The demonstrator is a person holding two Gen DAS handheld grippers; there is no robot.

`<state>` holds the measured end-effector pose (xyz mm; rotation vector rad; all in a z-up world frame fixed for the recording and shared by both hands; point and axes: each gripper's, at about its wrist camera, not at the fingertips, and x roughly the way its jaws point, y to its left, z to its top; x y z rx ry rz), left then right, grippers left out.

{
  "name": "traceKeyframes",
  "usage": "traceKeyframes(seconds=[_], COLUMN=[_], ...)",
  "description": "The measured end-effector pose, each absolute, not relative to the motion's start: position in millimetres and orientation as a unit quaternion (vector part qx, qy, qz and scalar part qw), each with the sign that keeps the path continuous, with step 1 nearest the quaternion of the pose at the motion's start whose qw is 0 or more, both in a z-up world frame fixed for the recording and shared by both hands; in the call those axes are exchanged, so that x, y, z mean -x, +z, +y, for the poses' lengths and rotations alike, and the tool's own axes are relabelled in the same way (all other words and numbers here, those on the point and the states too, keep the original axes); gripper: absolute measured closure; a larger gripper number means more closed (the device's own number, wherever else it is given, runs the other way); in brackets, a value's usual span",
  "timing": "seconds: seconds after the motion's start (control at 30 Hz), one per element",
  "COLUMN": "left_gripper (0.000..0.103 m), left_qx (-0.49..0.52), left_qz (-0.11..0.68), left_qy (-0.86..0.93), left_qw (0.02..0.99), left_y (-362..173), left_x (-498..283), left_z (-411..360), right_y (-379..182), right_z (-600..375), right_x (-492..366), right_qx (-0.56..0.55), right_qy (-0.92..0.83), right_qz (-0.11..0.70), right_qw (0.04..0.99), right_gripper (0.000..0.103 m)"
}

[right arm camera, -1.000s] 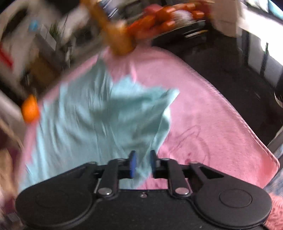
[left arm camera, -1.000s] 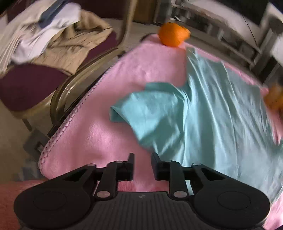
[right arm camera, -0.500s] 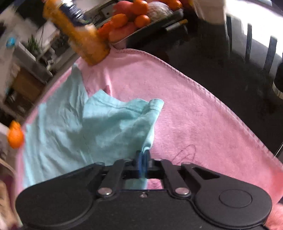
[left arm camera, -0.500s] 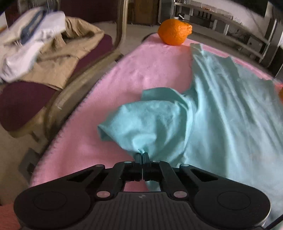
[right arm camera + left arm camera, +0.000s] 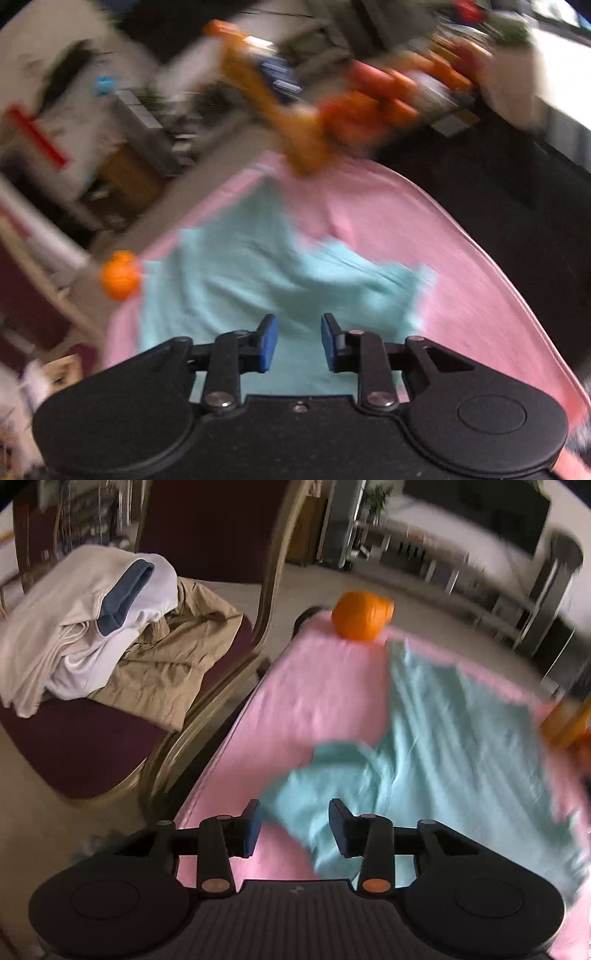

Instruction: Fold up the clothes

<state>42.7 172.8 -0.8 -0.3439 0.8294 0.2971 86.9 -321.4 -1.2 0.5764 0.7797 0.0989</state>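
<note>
A light teal T-shirt (image 5: 454,738) lies on a pink blanket (image 5: 325,686) over the table. Its left sleeve is bunched just ahead of my left gripper (image 5: 293,825), which is open with nothing between its fingers. In the right wrist view the shirt (image 5: 236,280) spreads ahead, with its right sleeve (image 5: 399,284) lying loose on the blanket (image 5: 461,288). My right gripper (image 5: 294,343) is open above the shirt's body. Both views are motion-blurred.
An orange (image 5: 360,616) sits at the blanket's far left corner and also shows in the right wrist view (image 5: 120,280). A chair (image 5: 92,738) with piled clothes (image 5: 96,627) stands left of the table. An orange bottle (image 5: 280,110) and a fruit tray (image 5: 391,92) stand at the far right.
Both grippers were shut on the shirt's sleeves half a second ago; now both are open and the sleeves lie on the blanket. Both cameras have lifted and pulled back.
</note>
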Motion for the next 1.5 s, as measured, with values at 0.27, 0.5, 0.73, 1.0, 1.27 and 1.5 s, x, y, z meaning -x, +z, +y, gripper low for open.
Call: traceKeyframes(seconds=[0.27, 0.5, 0.73, 1.0, 1.27, 1.5], left_gripper=[0.062, 0.062, 0.093, 0.103, 0.100, 0.080], left_qx=[0.306, 0.401, 0.448, 0.220, -0.229, -0.290], left_qz=[0.455, 0.458, 0.419, 0.360, 0.301, 0.352], left_qy=[0.135, 0.147, 0.189, 0.183, 0.001, -0.086], left_qw=[0.825, 0.780, 0.767, 0.888, 0.926, 0.886], left_y=[-48.9, -82.6, -91.3, -41.4, -54.3, -75.7], left_x=[-70.6, -91.5, -91.0, -103.1, -95.8, -69.8], left_z=[207.2, 218.7, 225.5, 157.8, -25.8, -52.1], right_y=[9.6, -26.3, -35.2, -35.1, -36.1, -38.4], right_z=[-277.9, -264.1, -248.6, -256.6, -265.6, -282.1], right_x=[-124.2, -145.5, -146.8, -140.0, -138.6, -138.9], right_qx=[-0.215, -0.245, -0.206, -0.226, -0.233, -0.260], right_qy=[0.163, 0.171, 0.168, 0.158, 0.140, 0.132], right_qz=[0.316, 0.342, 0.366, 0.370, 0.376, 0.383], right_qw=[0.909, 0.891, 0.892, 0.887, 0.886, 0.877], right_gripper=[0.070, 0.070, 0.070, 0.070, 0.070, 0.070])
